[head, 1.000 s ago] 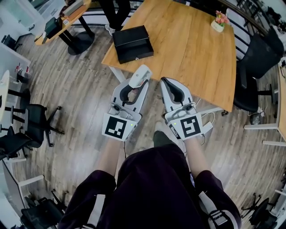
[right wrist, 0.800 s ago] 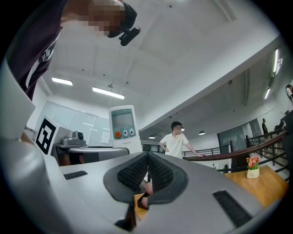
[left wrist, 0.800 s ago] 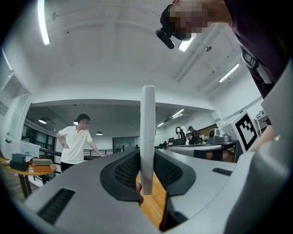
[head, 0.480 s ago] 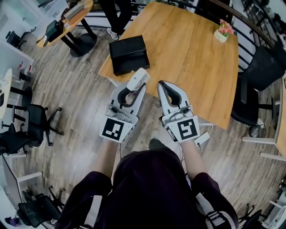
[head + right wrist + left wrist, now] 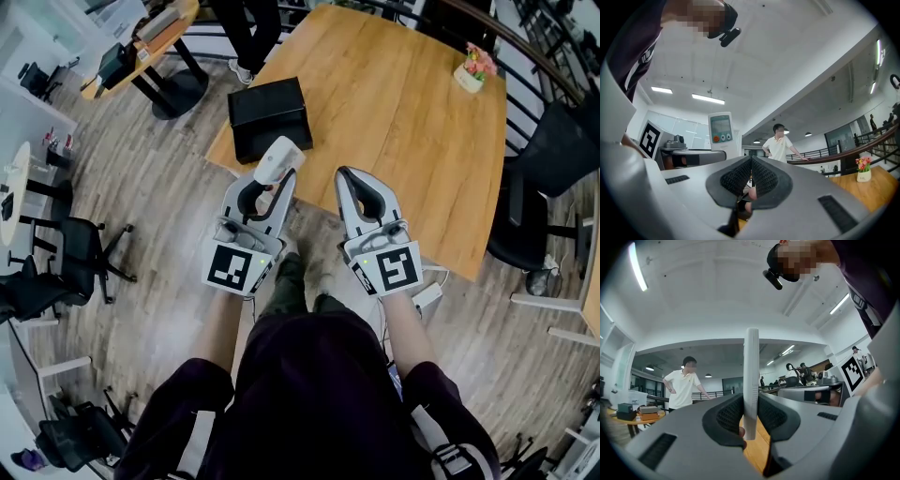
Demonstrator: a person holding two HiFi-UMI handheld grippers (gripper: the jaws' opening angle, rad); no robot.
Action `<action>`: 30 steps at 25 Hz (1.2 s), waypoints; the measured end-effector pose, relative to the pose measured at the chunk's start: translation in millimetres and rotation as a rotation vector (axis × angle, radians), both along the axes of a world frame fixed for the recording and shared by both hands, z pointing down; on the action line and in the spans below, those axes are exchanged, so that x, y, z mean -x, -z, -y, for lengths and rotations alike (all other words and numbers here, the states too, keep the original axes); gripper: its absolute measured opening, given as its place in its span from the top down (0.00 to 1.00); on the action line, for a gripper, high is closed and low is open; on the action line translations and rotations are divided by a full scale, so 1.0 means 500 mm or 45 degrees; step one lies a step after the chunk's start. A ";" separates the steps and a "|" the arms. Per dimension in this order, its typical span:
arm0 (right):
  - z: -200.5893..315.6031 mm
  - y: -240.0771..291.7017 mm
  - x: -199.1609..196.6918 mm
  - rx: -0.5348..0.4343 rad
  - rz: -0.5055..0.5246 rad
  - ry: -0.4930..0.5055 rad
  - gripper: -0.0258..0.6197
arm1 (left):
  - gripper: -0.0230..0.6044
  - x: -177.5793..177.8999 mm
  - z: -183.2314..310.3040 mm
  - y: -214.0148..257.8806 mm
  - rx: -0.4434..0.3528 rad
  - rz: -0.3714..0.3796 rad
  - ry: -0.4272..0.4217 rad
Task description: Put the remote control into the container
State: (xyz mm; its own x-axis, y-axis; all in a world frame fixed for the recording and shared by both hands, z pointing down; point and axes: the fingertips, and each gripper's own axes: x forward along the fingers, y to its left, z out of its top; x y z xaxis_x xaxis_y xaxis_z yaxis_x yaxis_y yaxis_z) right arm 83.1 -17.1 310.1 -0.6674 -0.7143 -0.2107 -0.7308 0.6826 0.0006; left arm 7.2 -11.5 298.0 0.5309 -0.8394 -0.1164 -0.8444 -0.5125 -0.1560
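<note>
My left gripper (image 5: 272, 183) is shut on a white remote control (image 5: 278, 159), which sticks out past its tips above the floor. The left gripper view shows the remote (image 5: 751, 380) edge-on, clamped upright between the pads. The black open box container (image 5: 270, 117) sits on the near left corner of the wooden table (image 5: 403, 112), just beyond the remote. My right gripper (image 5: 352, 178) hovers beside the left one, shut with nothing in it. In the right gripper view the remote's screen and buttons (image 5: 721, 133) show to the left of the closed jaws.
A small flower pot (image 5: 471, 70) stands at the table's far right. A black chair (image 5: 553, 159) is on the right and office chairs (image 5: 80, 258) on the left. A person in a white polo (image 5: 682, 383) stands beyond the table near a round table (image 5: 141, 42).
Both grippers have drifted slightly toward the table, and the left one with the remote has moved a little left, closer to the black box. Both stay shut.
</note>
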 end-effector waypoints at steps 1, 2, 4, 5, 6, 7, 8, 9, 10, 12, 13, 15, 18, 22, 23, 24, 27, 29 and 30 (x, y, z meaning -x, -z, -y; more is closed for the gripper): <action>0.006 -0.004 -0.001 0.003 -0.001 -0.003 0.93 | 0.82 0.001 0.004 -0.007 0.004 0.015 -0.002; 0.013 -0.008 0.000 0.004 -0.004 -0.007 0.93 | 0.82 0.003 0.010 -0.013 0.006 0.026 -0.005; 0.030 -0.011 0.007 0.000 -0.008 -0.017 0.93 | 0.82 0.012 0.027 -0.021 0.004 0.039 -0.011; 0.040 -0.013 0.013 -0.002 -0.011 -0.020 0.93 | 0.82 0.018 0.038 -0.025 0.006 0.041 -0.012; 0.051 -0.016 0.019 -0.001 -0.017 -0.022 0.93 | 0.82 0.023 0.051 -0.031 0.010 0.042 -0.013; 0.063 -0.021 0.024 0.001 -0.025 -0.024 0.93 | 0.82 0.028 0.064 -0.036 0.011 0.037 -0.014; 0.077 -0.025 0.029 0.005 -0.033 -0.026 0.93 | 0.82 0.030 0.080 -0.037 0.008 0.024 -0.016; 0.092 -0.027 0.032 0.010 -0.037 -0.028 0.93 | 0.82 0.029 0.096 -0.033 -0.002 -0.003 -0.015; 0.106 -0.028 0.035 0.014 -0.037 -0.028 0.93 | 0.82 0.029 0.112 -0.025 -0.013 -0.037 -0.012; 0.135 -0.025 0.047 0.015 -0.040 -0.018 0.93 | 0.82 0.033 0.142 -0.016 -0.020 -0.075 -0.003; 0.151 -0.025 0.055 0.011 -0.048 -0.012 0.93 | 0.82 0.038 0.158 -0.017 -0.019 -0.079 0.002; 0.189 -0.028 0.075 0.013 -0.059 -0.002 0.93 | 0.82 0.052 0.192 -0.022 -0.015 -0.084 0.009; 0.248 -0.037 0.110 0.034 -0.064 0.012 0.93 | 0.82 0.080 0.243 -0.034 -0.004 -0.085 0.015; 0.316 -0.043 0.158 0.036 -0.106 0.034 0.93 | 0.82 0.116 0.310 -0.045 0.007 -0.097 0.024; 0.332 -0.041 0.167 0.037 -0.114 0.039 0.93 | 0.82 0.123 0.324 -0.046 0.013 -0.102 0.026; 0.349 -0.038 0.174 0.037 -0.119 0.041 0.93 | 0.82 0.130 0.338 -0.046 0.016 -0.107 0.026; 0.394 -0.024 0.190 0.034 -0.125 0.044 0.93 | 0.82 0.144 0.375 -0.041 0.020 -0.126 0.028; 0.422 -0.019 0.202 0.031 -0.124 0.047 0.93 | 0.82 0.155 0.394 -0.040 0.028 -0.131 0.034; 0.433 -0.016 0.209 0.030 -0.122 0.050 0.93 | 0.82 0.161 0.403 -0.039 0.029 -0.135 0.038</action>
